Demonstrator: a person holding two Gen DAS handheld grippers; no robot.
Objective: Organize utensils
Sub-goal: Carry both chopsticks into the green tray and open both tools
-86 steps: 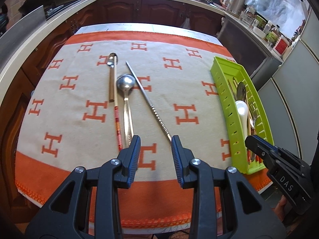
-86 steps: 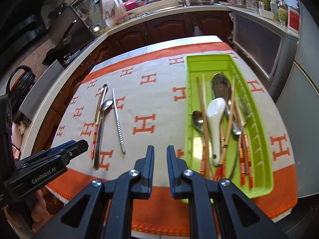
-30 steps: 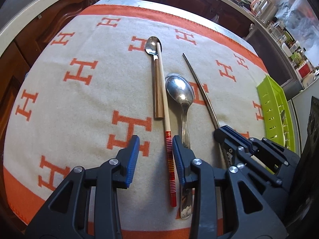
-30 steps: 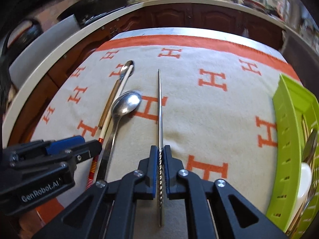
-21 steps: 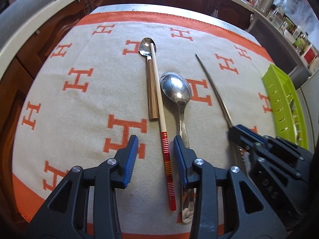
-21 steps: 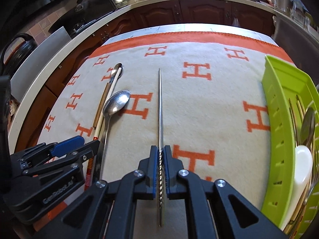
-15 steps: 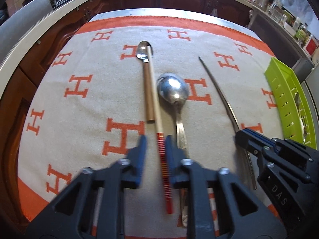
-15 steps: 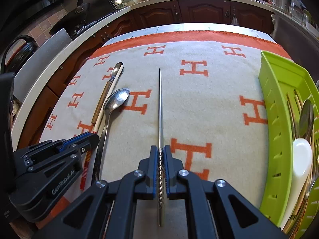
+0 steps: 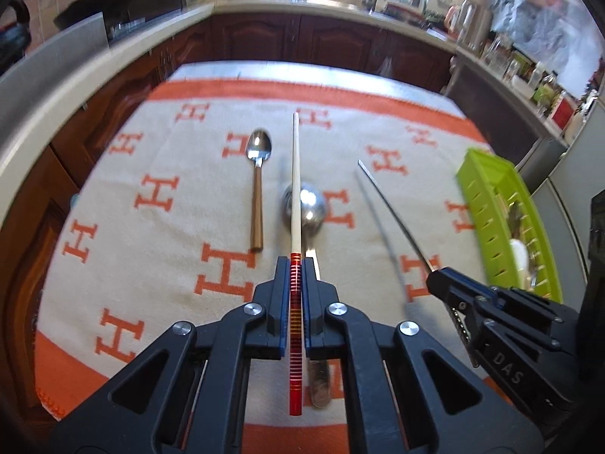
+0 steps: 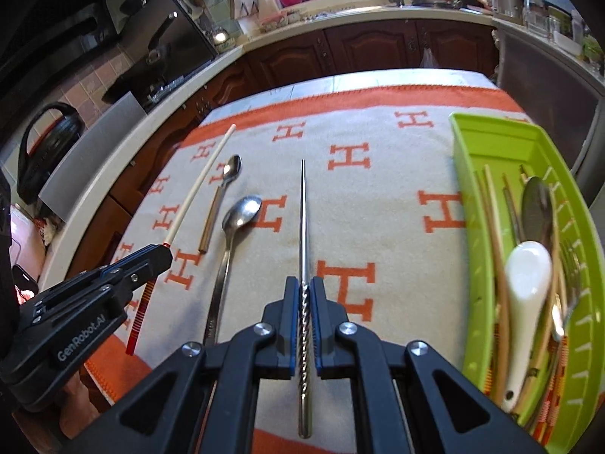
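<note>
My left gripper (image 9: pixel 294 265) is shut on a cream chopstick with a red striped end (image 9: pixel 295 196) and holds it above the cloth; it also shows in the right wrist view (image 10: pixel 196 185). My right gripper (image 10: pixel 303 283) is shut on a metal chopstick with a twisted handle (image 10: pixel 303 219), also lifted; it also shows in the left wrist view (image 9: pixel 393 212). A wood-handled spoon (image 9: pixel 258 196) and a large steel spoon (image 10: pixel 236 227) lie on the cloth. The green tray (image 10: pixel 487 140) at the right holds several utensils.
The table carries a cream and orange cloth with H marks (image 10: pixel 378 196). Dark cabinets and a counter with kitchen items (image 10: pixel 340 19) run behind and to the left. The tray also shows in the left wrist view (image 9: pixel 487 189).
My left gripper closed on the red-ended chopstick and lifted it off the cloth. My right gripper raised the metal chopstick it was holding.
</note>
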